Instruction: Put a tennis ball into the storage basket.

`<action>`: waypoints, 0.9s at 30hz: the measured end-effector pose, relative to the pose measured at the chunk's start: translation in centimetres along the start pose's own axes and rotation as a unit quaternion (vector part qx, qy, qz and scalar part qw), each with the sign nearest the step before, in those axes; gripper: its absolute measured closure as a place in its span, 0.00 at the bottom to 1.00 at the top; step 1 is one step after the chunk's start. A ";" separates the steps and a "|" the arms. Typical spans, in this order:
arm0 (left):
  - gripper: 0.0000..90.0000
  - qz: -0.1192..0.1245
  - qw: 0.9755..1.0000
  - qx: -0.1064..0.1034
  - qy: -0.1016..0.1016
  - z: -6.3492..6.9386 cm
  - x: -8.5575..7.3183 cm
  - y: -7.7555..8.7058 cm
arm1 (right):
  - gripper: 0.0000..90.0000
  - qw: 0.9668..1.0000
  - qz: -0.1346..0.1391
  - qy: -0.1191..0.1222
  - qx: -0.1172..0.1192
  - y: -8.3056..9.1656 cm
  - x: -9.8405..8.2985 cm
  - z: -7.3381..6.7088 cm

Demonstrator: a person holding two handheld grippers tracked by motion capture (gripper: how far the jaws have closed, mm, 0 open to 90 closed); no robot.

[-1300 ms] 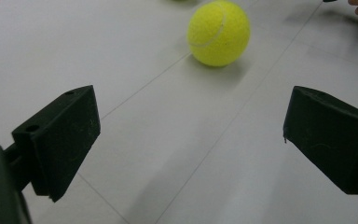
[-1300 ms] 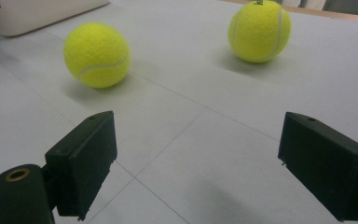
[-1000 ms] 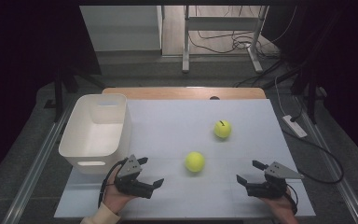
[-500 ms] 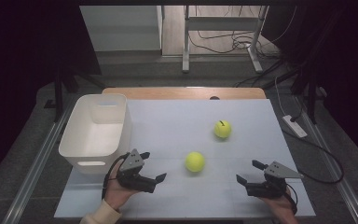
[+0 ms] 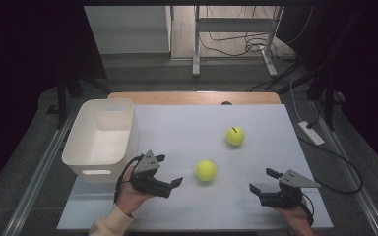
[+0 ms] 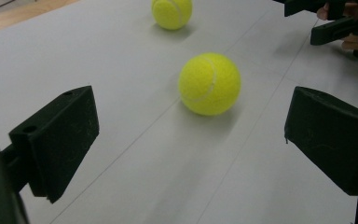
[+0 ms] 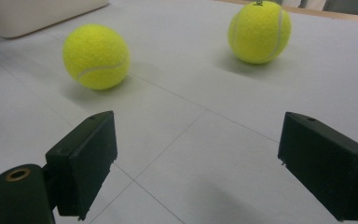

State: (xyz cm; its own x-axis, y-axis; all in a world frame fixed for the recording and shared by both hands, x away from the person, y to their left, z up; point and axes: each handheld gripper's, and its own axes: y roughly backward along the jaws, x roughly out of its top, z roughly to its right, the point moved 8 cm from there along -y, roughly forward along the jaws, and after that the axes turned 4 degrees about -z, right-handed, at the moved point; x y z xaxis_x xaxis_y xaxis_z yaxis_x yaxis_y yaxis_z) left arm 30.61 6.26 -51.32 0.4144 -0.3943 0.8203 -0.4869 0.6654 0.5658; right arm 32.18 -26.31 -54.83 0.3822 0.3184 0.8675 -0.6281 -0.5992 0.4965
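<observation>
Here, the left gripper (image 5: 170, 170), jaws wide and empty, points at the near tennis ball (image 5: 205, 170) at frame centre; the right gripper (image 5: 264, 180), lower right, gapes empty too.

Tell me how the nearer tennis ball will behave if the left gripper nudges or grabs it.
The nearer tennis ball is round and lies free on the flat table, so a nudge would probably roll it. Its felt likely grips well, and the open left gripper looks wide enough to span it.
</observation>
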 end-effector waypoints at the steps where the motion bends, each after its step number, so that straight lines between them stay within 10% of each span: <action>1: 0.04 0.000 1.000 -0.001 -0.001 0.0 0.1 0.0 | 0.13 1.000 0.000 0.000 0.000 0.0 0.0 0.0; 27: 0.03 -0.021 0.999 -0.027 -0.027 1.2 3.3 -2.7 | 0.13 1.000 0.000 -0.001 0.000 -0.2 0.1 0.0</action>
State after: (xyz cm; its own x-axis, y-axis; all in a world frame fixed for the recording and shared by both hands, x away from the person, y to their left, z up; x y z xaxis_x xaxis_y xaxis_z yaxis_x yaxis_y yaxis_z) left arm 32.38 2.36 -50.02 0.3910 -0.4559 0.7995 -0.4274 0.6793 0.5965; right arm 32.29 -26.17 -54.82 0.3823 0.3170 0.8680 -0.6280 -0.5999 0.4957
